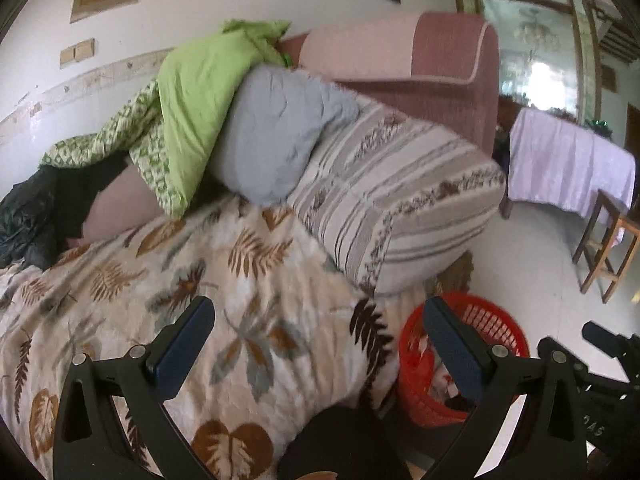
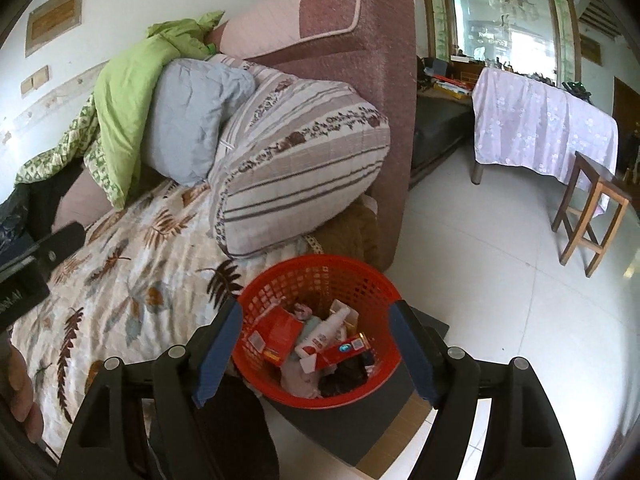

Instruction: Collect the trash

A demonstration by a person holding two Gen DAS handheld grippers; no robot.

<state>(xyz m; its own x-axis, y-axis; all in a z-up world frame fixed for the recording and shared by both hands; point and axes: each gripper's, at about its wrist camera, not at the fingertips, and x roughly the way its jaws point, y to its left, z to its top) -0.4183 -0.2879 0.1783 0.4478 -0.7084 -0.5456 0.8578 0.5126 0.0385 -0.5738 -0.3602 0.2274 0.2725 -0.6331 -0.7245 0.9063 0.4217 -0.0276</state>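
Note:
A red mesh basket [image 2: 320, 276] stands on a dark stand beside the sofa; it also shows in the left wrist view [image 1: 416, 360]. It holds several pieces of trash: a red carton [image 2: 280, 336], a white bottle [image 2: 328, 330], a red box [image 2: 344, 350] and crumpled wrappers. My right gripper [image 2: 316, 344] is open and empty, its jaws spread wide just above the basket. My left gripper [image 1: 320, 344] is open and empty over the leaf-print blanket [image 1: 180, 272], left of the basket.
The pink sofa [image 2: 360, 32] carries a striped cushion [image 2: 296, 160], a grey pillow [image 2: 192, 120], a green quilt [image 2: 128, 92] and dark clothes [image 1: 36, 212]. A table with a lilac cloth [image 2: 536, 128] and a wooden stool [image 2: 592, 216] stand on the white tiled floor.

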